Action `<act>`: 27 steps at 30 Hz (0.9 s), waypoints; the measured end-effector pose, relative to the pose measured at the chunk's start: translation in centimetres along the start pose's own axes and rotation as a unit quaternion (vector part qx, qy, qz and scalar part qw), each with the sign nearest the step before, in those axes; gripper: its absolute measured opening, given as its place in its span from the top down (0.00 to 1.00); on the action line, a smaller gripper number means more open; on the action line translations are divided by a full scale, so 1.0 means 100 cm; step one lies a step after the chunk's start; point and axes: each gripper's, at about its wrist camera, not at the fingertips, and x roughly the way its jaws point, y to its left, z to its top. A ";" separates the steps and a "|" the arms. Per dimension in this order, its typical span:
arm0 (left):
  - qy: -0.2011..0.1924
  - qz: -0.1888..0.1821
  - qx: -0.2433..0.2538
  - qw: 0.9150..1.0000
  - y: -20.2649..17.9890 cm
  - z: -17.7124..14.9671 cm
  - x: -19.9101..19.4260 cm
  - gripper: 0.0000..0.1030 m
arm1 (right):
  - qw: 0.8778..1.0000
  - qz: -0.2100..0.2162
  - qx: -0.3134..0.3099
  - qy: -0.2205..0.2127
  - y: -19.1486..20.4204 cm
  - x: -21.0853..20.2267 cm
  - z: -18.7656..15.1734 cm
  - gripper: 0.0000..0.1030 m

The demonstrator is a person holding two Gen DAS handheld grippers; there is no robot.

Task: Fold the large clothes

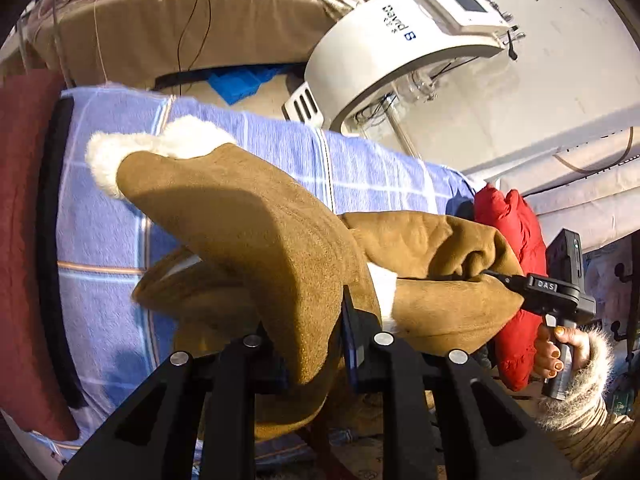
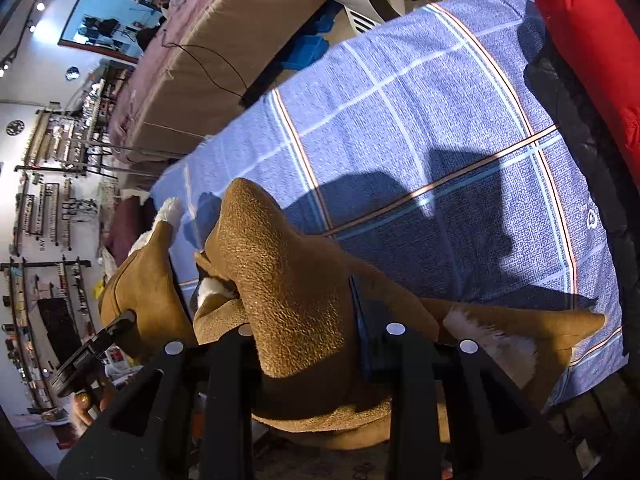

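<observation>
A brown suede coat point(image 1: 256, 224) with white fleece lining point(image 1: 120, 152) lies bunched on a bed with a blue checked cover point(image 1: 100, 240). My left gripper point(image 1: 316, 344) is shut on a fold of the coat, which drapes over its fingers. My right gripper shows in the left wrist view point(image 1: 488, 274), shut on the coat's far edge. In the right wrist view the right gripper point(image 2: 316, 340) is shut on a raised fold of the coat point(image 2: 288, 272). The left gripper point(image 2: 124, 320) appears there at the lower left, also in the cloth.
A red puffy garment point(image 1: 516, 240) lies at the bed's end, also in the right wrist view point(image 2: 592, 40). A white domed machine point(image 1: 384, 60) stands behind the bed. A tan mattress point(image 1: 160, 40) lies beyond. A dark red cushion point(image 1: 20, 240) sits at the other end.
</observation>
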 end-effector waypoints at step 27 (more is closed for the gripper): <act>0.034 0.194 -0.097 0.976 0.138 -0.083 0.032 0.17 | 0.994 -0.060 0.085 -0.044 -0.112 0.056 -0.009 0.35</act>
